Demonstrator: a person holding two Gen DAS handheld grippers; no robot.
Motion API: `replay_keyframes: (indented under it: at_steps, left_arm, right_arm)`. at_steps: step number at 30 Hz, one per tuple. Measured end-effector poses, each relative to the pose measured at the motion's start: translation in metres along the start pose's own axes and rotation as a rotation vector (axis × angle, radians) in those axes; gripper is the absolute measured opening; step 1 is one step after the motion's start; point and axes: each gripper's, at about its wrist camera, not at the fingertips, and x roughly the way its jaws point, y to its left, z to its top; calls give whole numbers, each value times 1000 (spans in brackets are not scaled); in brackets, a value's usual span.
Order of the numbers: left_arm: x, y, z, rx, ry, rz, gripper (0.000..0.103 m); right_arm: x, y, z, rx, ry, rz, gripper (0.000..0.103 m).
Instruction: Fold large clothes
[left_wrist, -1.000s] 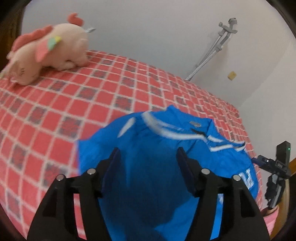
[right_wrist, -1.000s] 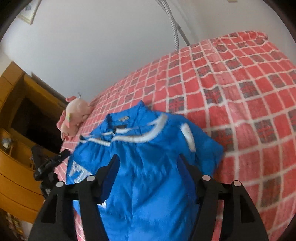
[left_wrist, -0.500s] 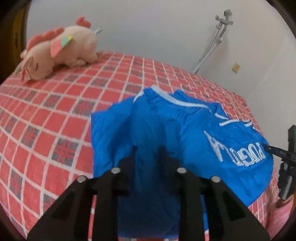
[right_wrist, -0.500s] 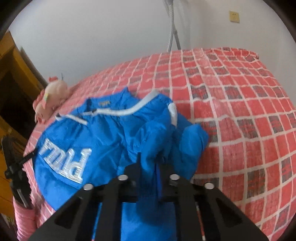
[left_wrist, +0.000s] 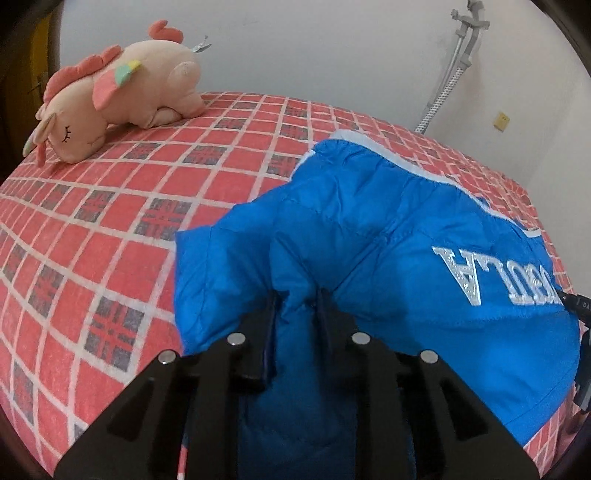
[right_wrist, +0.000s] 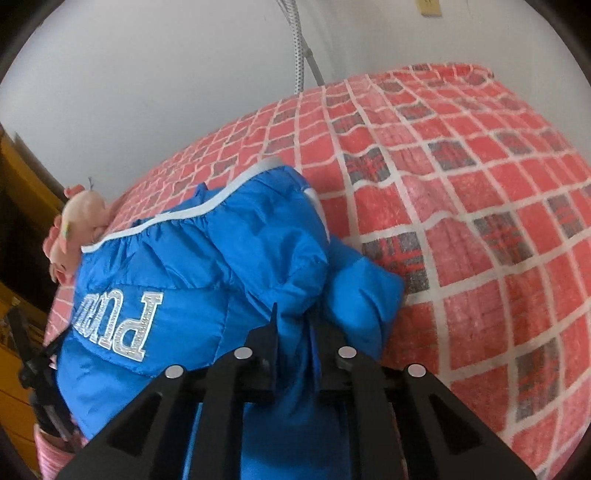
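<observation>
A bright blue padded jacket (left_wrist: 388, 229) with white trim and silver lettering lies on the red checked bed (left_wrist: 110, 206). My left gripper (left_wrist: 297, 299) is shut on a bunch of the jacket's lower edge, lifted off the bed. In the right wrist view the same jacket (right_wrist: 207, 266) shows with its lettering upside down, and my right gripper (right_wrist: 293, 317) is shut on another bunch of its edge beside a folded sleeve (right_wrist: 362, 291). The fabric hides both grippers' fingertips.
A pink plush toy (left_wrist: 118, 88) lies at the bed's far left corner, and shows in the right wrist view (right_wrist: 74, 225). A metal hose stand (left_wrist: 454, 70) leans on the white wall. A wooden cabinet (right_wrist: 18, 206) stands left of the bed.
Both grippers went from open over the jacket to shut on its near edge. They have drawn the fabric up and toward the cameras, so the lettered panel has come into view.
</observation>
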Motion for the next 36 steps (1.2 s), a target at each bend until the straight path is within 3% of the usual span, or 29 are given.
replay_keyframes:
  at_steps: [2,5,10,12,15,18,21,29,33,36]
  left_arm:
    - [-11,2,2,-33,-4,17,25]
    - [-47,-2,1,-55,-96,70,30]
    - [-74,-58,-6,15,-166,39,31]
    - [-68,-87,-13,46,-151,26,37]
    - [-46,-115,-25,62,-109,-9,37]
    - [-20,-128,-40,104,-89,25,38]
    - [-10,-130,-48,156,-93,37,38]
    - [0,-128,-51,162,-86,31,37]
    - [-10,-130,-50,154,-100,55,34]
    - [-30,-134,-51,126,-137,19,35]
  right_arm:
    - [-17,8,-3,-9,-33,-30,23]
    - [-50,22,-7,-23,-123,-76,27]
    - [-64,78,-22,-95,-173,-80,27]
    - [-53,99,-31,-117,-162,-81,27]
    - [-31,115,-44,-130,-147,-109,27]
    - [-16,117,-58,-153,-143,-137,27]
    - [-1,118,-70,-199,-158,-161,27]
    - [14,121,-82,-217,-180,-209,27]
    - [1,126,-83,-216,-210,-208,28]
    - [-21,143,-89,-263,-296,-193,28]
